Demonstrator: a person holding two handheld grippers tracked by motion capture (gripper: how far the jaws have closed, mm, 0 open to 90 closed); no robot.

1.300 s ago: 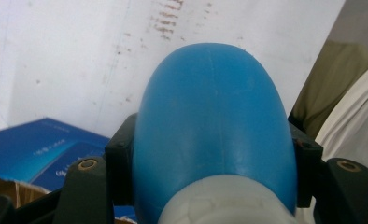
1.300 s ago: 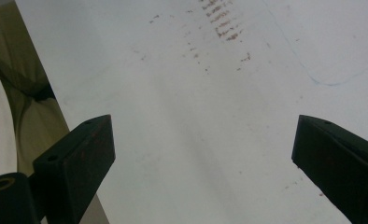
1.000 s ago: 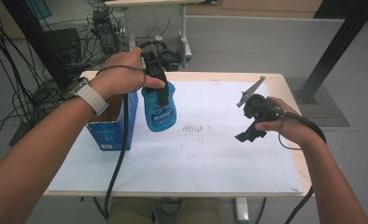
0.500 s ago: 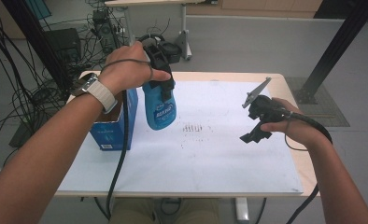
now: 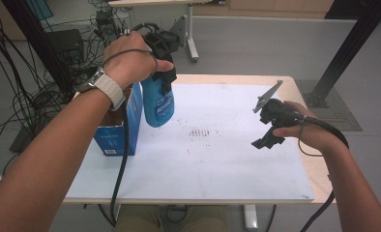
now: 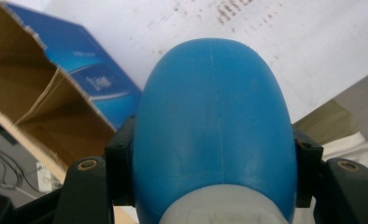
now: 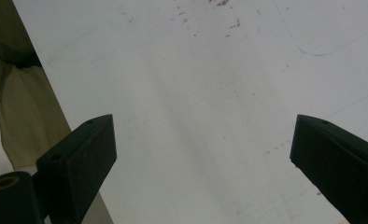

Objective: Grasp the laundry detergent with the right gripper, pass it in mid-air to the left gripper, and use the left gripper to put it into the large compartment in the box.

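A blue plastic bottle (image 5: 158,107) with a printed label hangs in the air just right of the open blue cardboard box (image 5: 118,130). My left gripper (image 5: 162,79) is shut on the bottle's upper part, coming down from above. In the left gripper view the bottle's rounded blue body (image 6: 215,121) sits between the two black jaws, with the box's brown inside (image 6: 28,98) below and to the left. My right gripper (image 5: 266,133) hovers open over the right side of the white sheet (image 5: 203,159), and the right gripper view shows nothing between its fingers (image 7: 84,154).
The white sheet covers most of the wooden table (image 5: 319,166) and has a patch of small dark marks (image 5: 198,131) at its middle. Cables, a black frame post (image 5: 353,43) and another table's leg (image 5: 191,29) stand on the floor beyond the far edge.
My left hand has lifted the blue bottle upward, and it now hangs higher beside the box. The right gripper has stayed about where it was.
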